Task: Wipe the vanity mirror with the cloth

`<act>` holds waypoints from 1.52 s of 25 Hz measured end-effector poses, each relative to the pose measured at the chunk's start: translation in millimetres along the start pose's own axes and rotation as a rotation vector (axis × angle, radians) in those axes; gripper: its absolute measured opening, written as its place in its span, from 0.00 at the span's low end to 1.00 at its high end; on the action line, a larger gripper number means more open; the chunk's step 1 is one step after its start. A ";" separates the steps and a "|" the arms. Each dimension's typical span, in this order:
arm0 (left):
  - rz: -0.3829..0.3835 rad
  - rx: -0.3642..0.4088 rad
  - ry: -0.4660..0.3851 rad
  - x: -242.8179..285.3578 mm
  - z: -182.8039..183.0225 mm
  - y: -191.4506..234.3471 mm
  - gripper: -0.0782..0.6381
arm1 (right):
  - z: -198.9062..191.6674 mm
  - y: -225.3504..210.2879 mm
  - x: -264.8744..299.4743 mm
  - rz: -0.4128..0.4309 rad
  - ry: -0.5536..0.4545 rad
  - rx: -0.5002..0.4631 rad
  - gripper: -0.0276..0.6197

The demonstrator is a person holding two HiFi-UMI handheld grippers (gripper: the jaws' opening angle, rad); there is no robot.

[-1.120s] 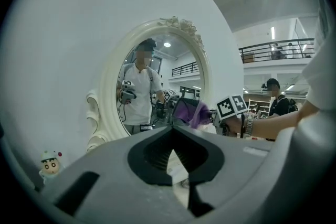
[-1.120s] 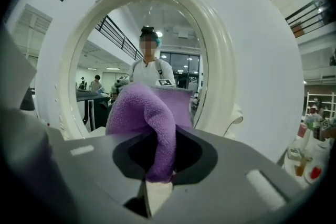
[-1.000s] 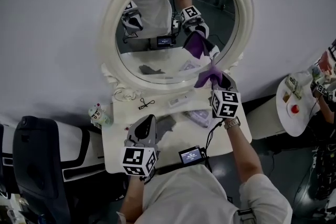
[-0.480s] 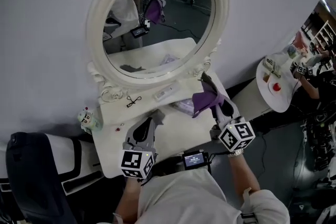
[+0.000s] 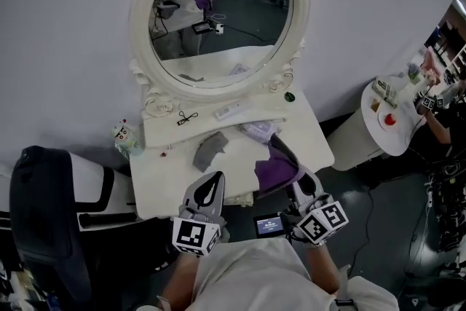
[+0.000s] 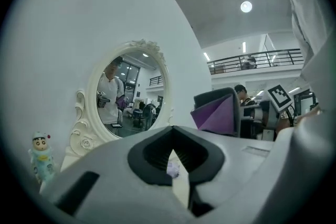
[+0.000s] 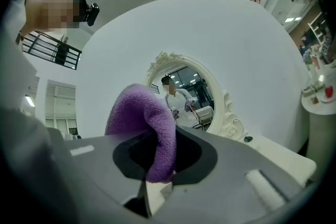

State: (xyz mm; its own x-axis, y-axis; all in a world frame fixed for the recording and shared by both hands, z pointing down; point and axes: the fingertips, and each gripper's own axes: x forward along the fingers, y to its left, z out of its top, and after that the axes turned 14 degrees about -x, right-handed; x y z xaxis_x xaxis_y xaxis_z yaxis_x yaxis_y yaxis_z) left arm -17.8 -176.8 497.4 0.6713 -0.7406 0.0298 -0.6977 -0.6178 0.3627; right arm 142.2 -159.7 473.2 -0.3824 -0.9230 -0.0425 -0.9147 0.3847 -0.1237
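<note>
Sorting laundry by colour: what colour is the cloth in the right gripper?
The cloth is purple, clearest in the right gripper view.

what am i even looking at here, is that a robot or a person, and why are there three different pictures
It is a person, not a robot, holding a two-jaw tool in each hand. The cubes with square markers are part of those tools. The head view comes from a camera on the person's head, looking down at a white vanity table and its oval mirror. The two gripper views come from cameras riding on each tool, looking along its jaws. The right gripper is clamped on a purple cloth. The left gripper has its jaws together and holds nothing. A grey cloth lies on the table, and a small figurine stands by its back left corner.
</note>
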 end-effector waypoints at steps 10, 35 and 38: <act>0.129 0.008 0.048 -111.7 -75.8 -109.3 0.11 | -33.9 32.8 -148.0 0.048 0.037 0.033 0.14; -0.083 -0.013 0.007 -399.1 -81.3 -119.6 0.11 | -58.8 299.6 -334.1 -0.242 0.089 -0.007 0.14; -0.107 -0.008 -0.002 -421.7 -80.8 -133.1 0.11 | -59.7 313.9 -363.9 -0.284 0.100 0.003 0.14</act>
State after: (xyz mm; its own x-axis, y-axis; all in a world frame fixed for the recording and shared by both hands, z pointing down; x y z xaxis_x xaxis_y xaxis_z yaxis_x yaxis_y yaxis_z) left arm -187.8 239.1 511.9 0.7412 -0.6712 -0.0109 -0.6203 -0.6911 0.3709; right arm -13.5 297.4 509.0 -0.1225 -0.9882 0.0915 -0.9866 0.1112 -0.1193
